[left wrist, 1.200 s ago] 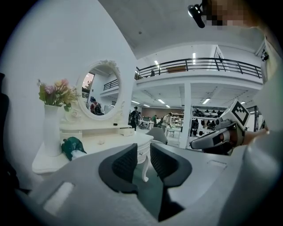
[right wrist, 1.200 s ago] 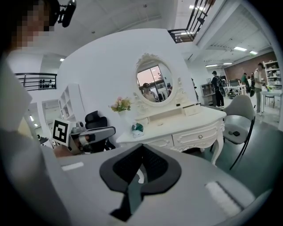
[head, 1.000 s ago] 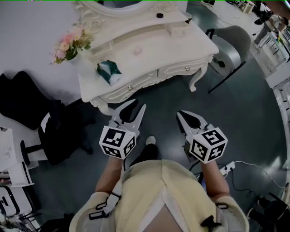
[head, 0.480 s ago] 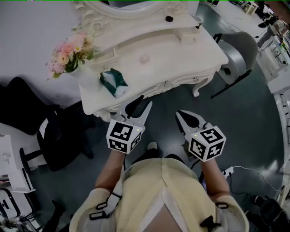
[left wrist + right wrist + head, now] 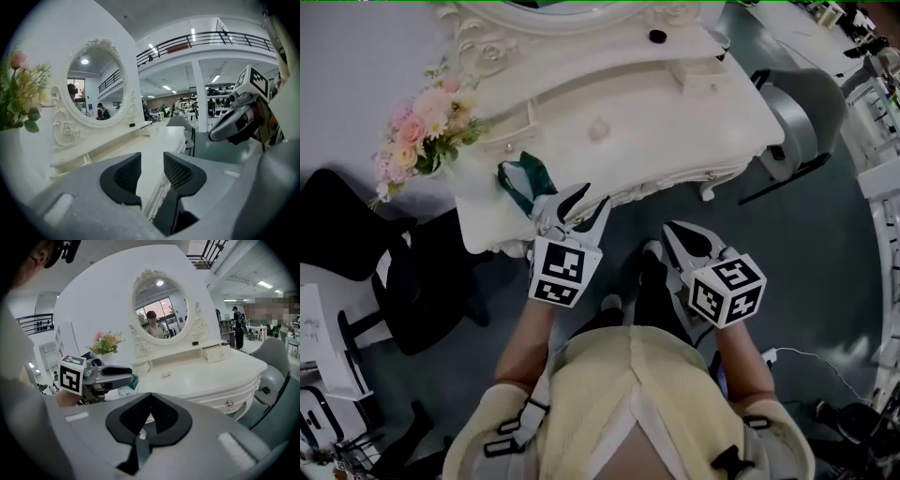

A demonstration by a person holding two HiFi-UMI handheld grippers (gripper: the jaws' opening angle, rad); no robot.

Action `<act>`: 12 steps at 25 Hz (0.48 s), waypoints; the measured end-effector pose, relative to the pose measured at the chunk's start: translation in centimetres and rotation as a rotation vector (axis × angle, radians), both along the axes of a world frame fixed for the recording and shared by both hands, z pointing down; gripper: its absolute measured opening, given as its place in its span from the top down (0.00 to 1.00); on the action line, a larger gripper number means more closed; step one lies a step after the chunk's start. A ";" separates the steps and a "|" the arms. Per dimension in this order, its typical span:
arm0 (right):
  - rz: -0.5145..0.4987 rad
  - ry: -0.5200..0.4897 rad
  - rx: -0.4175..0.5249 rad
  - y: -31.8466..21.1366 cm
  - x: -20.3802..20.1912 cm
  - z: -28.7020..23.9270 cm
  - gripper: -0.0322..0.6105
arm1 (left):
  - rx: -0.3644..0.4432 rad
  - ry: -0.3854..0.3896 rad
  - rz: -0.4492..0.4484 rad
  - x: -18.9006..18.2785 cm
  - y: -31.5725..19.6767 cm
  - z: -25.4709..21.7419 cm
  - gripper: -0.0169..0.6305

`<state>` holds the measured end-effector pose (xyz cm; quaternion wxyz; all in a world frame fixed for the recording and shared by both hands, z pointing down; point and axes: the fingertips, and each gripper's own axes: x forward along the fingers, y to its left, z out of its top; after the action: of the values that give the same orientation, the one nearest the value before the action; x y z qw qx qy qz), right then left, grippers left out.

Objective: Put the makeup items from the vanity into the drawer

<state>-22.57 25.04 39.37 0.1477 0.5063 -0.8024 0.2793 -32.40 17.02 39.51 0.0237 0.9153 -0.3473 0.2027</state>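
Note:
The white vanity (image 5: 675, 122) fills the top of the head view. On it lie a green and white pouch (image 5: 525, 178), a small pale round item (image 5: 598, 128) and, on the raised shelf, a small black item (image 5: 656, 37). My left gripper (image 5: 581, 202) reaches over the vanity's front edge just right of the pouch. Its jaws have just been opening and stand open with nothing between them (image 5: 152, 171). My right gripper (image 5: 672, 232) hangs over the floor in front of the vanity's drawers, shut and empty (image 5: 150, 399). A drawer knob (image 5: 229, 403) shows ahead of it.
A pink flower bunch (image 5: 417, 141) stands at the vanity's left end. An oval mirror (image 5: 159, 310) rises at the back, with a small drawer box (image 5: 698, 73) on the shelf. A grey chair (image 5: 802, 108) stands right of the vanity, a black chair (image 5: 412, 272) left.
Both grippers have moved forward toward the vanity. The left one has gone from over the floor to over the front edge beside the pouch, rolled somewhat, and its jaws stand wider.

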 end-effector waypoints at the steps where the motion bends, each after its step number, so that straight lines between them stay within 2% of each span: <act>1: -0.009 0.000 -0.003 -0.8 0.4 0.3 0.95 | 0.012 -0.030 -0.006 0.3 -0.6 0.4 0.74; 3: -0.035 0.002 -0.006 -2.5 1.0 0.9 0.95 | 0.020 -0.080 -0.016 1.0 -1.7 1.3 0.73; 8: -0.113 -0.010 -0.011 -7.3 2.5 1.9 0.95 | -0.041 -0.077 -0.083 2.2 -5.5 2.9 0.73; 12: -0.155 -0.024 -0.033 -11.2 4.1 2.8 0.95 | -0.063 -0.119 -0.126 3.6 -9.2 4.4 0.73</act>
<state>-18.52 13.85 42.21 0.1677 0.4367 -0.8362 0.2864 -28.80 7.87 43.94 0.0444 0.8769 -0.3983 0.2656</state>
